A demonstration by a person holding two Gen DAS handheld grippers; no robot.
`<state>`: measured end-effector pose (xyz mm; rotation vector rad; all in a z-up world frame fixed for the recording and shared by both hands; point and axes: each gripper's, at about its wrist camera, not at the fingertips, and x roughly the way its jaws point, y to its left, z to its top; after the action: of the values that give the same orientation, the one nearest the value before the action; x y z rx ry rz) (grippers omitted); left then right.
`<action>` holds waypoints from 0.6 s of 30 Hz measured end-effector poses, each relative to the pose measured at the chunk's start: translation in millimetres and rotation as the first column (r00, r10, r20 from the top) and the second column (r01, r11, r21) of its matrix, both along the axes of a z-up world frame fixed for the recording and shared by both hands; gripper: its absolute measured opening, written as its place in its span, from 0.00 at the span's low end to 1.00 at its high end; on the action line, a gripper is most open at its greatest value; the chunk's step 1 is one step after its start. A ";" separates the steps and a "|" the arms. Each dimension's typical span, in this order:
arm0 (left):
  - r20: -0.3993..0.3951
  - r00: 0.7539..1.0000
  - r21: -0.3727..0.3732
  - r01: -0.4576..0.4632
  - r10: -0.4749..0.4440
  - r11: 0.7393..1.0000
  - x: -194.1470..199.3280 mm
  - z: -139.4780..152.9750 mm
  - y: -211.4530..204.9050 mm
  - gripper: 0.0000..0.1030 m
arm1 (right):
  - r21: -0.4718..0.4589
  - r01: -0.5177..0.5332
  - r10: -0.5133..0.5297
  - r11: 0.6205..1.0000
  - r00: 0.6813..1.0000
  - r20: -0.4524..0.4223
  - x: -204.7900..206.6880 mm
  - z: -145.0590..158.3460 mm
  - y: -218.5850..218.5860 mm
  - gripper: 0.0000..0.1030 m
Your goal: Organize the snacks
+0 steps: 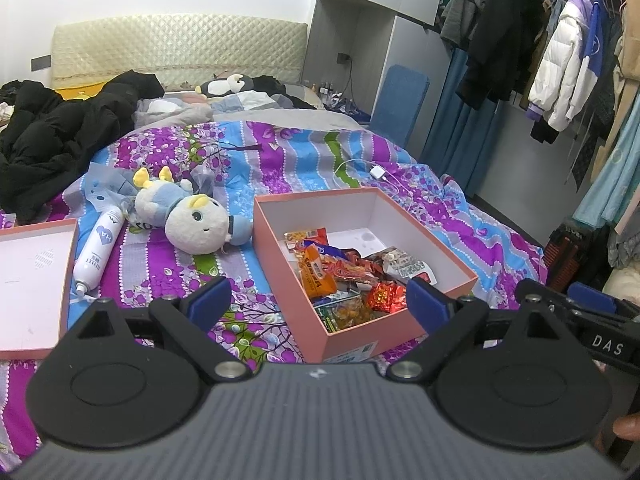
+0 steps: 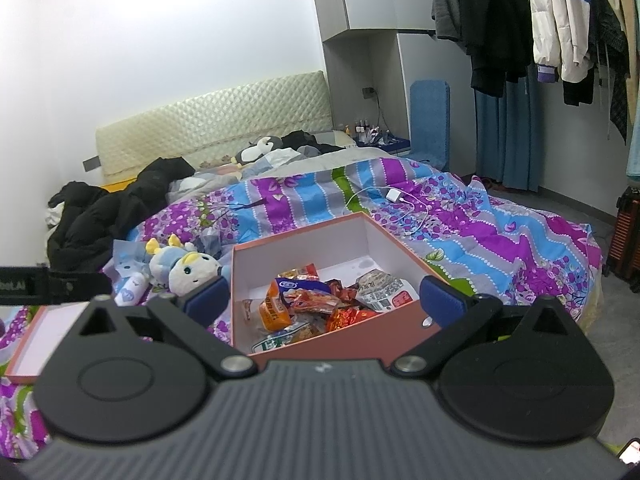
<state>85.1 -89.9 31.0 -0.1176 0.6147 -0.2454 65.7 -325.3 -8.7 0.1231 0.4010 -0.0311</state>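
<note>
A pink box (image 1: 288, 276) with white inner walls lies open on the flowered bedspread, and several snack packets (image 1: 348, 276) are piled in its near half. The right wrist view has the same box (image 2: 360, 336) and snack packets (image 2: 320, 308) straight ahead. My left gripper (image 1: 318, 300) hovers open in front of the box's near left corner, with nothing between its blue pads. My right gripper (image 2: 324, 304) is open too, held above the box's near edge and holding nothing. The pink lid (image 1: 36, 280) rests upside down on the bed to the left.
A plush toy (image 1: 196, 220) and a white spray bottle (image 1: 98, 250) lie between lid and box. A white charger with its cable (image 1: 376, 172) sits behind the box. Black coats (image 1: 52, 136) cover the bed's far left. Hanging clothes (image 1: 560, 60) fill the right side.
</note>
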 end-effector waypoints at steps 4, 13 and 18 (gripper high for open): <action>0.000 1.000 -0.002 0.000 0.000 1.000 -0.2 0.1 -0.6 0.93 | 0.001 -0.002 0.002 1.000 1.000 0.001 -0.3 -0.1 0.1 1.00; 0.000 1.000 -0.002 0.000 0.000 1.000 -0.5 -0.1 -0.7 0.93 | 0.001 -0.001 0.001 1.000 1.000 -0.001 -0.3 -0.3 0.3 1.00; -0.003 1.000 -0.007 -0.001 0.001 1.000 -0.7 -0.5 -1.0 0.93 | 0.001 -0.001 0.001 1.000 1.000 0.000 -0.7 -0.2 0.9 1.00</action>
<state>84.5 -91.0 30.5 -0.1245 0.6164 -0.2468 65.1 -324.4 -8.9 0.1239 0.4012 -0.0302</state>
